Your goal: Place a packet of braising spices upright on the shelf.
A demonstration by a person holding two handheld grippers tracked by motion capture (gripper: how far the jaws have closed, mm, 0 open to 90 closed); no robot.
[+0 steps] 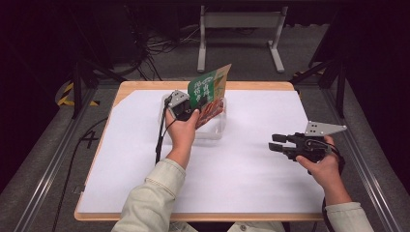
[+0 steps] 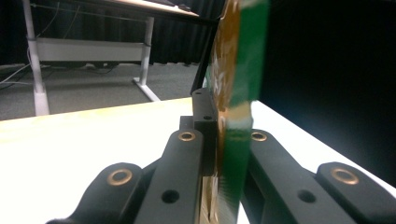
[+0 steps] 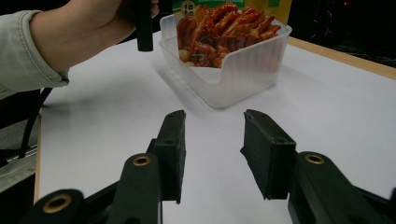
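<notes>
Over the tub: the flat green-and-orange printed food packet (image 1: 209,92) is held upright, its lower end inside the clear plastic tub (image 1: 216,129).
Left claw (image 1: 196,107): clamped tight on the packet.
Right claw (image 1: 276,143): half-parted, nothing gripped, well right of the tub above the white worktop (image 1: 251,169).

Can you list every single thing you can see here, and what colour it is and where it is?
snack packet: one, green and orange with a picture of red food, standing in the tub, pinched by the left hand-held gripper
plastic tub: one, clear, far middle of the table
white sheet: one, white, covering the tabletop
table: one, light wood, centre
metal stand: one, pale grey, on the floor beyond the table
left hand-held gripper: one, black, shut on the packet
right hand-held gripper: one, black, open, right side above the sheet
</notes>
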